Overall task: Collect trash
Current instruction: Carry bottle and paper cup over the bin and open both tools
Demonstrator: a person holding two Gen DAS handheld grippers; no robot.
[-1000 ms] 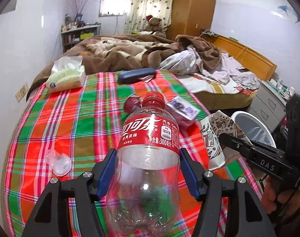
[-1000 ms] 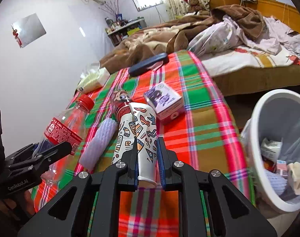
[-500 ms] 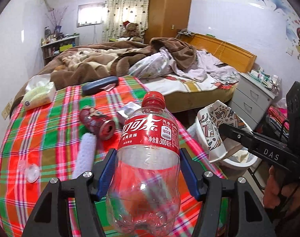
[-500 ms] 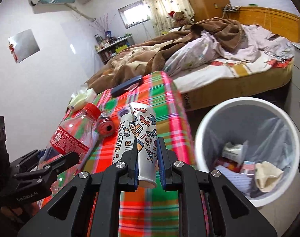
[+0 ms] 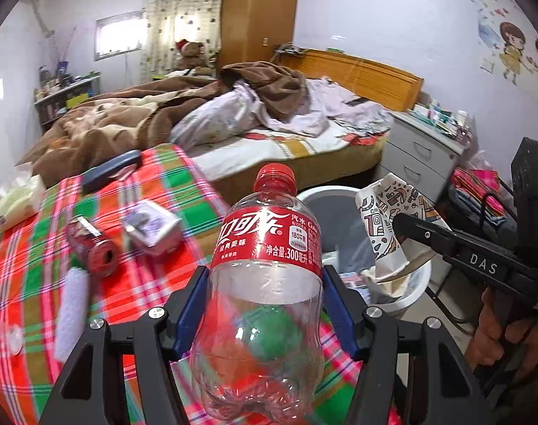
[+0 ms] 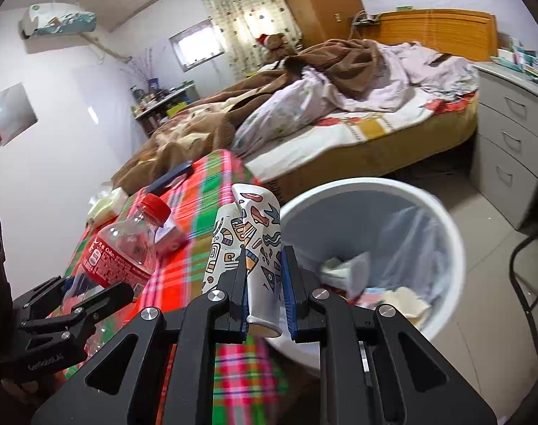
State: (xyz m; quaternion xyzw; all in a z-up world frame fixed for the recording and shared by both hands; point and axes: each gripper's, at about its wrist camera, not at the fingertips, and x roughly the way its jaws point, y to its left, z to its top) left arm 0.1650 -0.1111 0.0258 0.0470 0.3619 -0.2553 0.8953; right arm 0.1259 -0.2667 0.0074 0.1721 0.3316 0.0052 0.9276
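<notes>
My left gripper is shut on an empty clear cola bottle with a red cap and label, held upright above the right edge of the plaid table. My right gripper is shut on a squashed patterned paper cup, which hangs over the near rim of the white trash bin. The same cup and bin show at the right of the left wrist view. The bottle shows at the left of the right wrist view.
On the table lie a crushed red can, a small purple carton, a white foam sleeve, a dark case and a tissue pack. Behind stand the bed and grey drawers. The bin holds several scraps.
Both grippers have swung right from over the table toward the bin, each keeping its item. The bin now sits close under the cup.
</notes>
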